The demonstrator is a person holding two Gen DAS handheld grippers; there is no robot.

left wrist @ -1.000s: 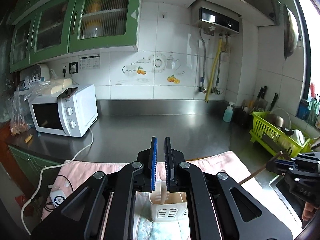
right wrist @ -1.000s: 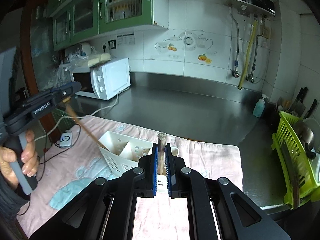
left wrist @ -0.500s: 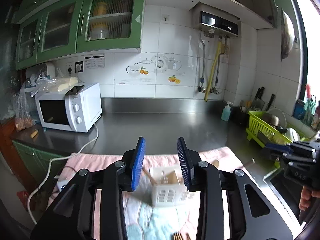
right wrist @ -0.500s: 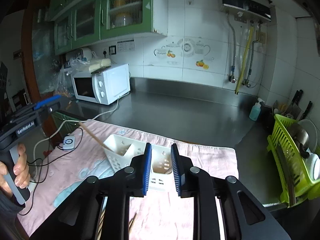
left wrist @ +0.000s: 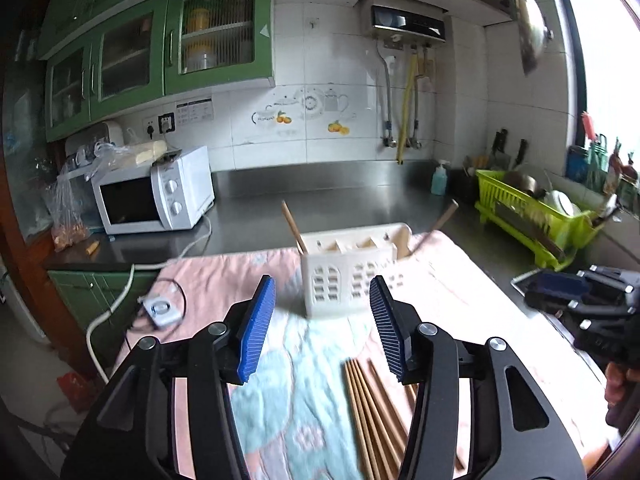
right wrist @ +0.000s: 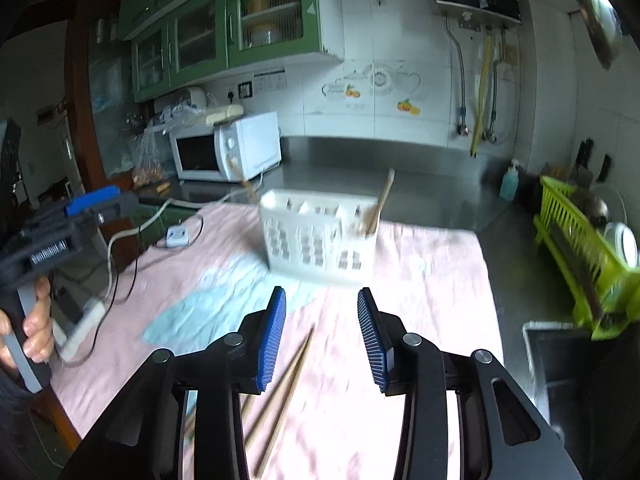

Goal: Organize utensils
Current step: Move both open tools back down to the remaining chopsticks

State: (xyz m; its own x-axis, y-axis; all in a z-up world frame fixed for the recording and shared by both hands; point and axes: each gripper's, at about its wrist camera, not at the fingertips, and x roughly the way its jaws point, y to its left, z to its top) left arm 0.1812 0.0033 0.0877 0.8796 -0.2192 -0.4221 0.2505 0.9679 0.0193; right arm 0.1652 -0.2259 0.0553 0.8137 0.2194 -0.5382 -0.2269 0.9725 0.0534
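A white slotted utensil caddy (left wrist: pixel 348 280) stands on the pink towel (left wrist: pixel 224 280); it also shows in the right wrist view (right wrist: pixel 320 240). A wooden chopstick (left wrist: pixel 291 226) leans out of its left end and another (left wrist: pixel 442 220) out of its right end. Several loose chopsticks (left wrist: pixel 372 416) lie on the towel below my left gripper (left wrist: pixel 322 328), which is open and empty. My right gripper (right wrist: pixel 322 336) is open and empty above loose chopsticks (right wrist: pixel 286 392).
A white microwave (left wrist: pixel 156 194) sits at the left on the steel counter (left wrist: pixel 320 196), with its cable and a small switch box (left wrist: pixel 158 310) by the towel's left edge. A green dish rack (left wrist: pixel 532 216) stands at the right, a soap bottle (left wrist: pixel 439 178) behind it.
Both grippers were shut on chopsticks over the caddy, then opened and let them drop in. Both have since pulled back toward me, bringing the loose chopsticks into view.
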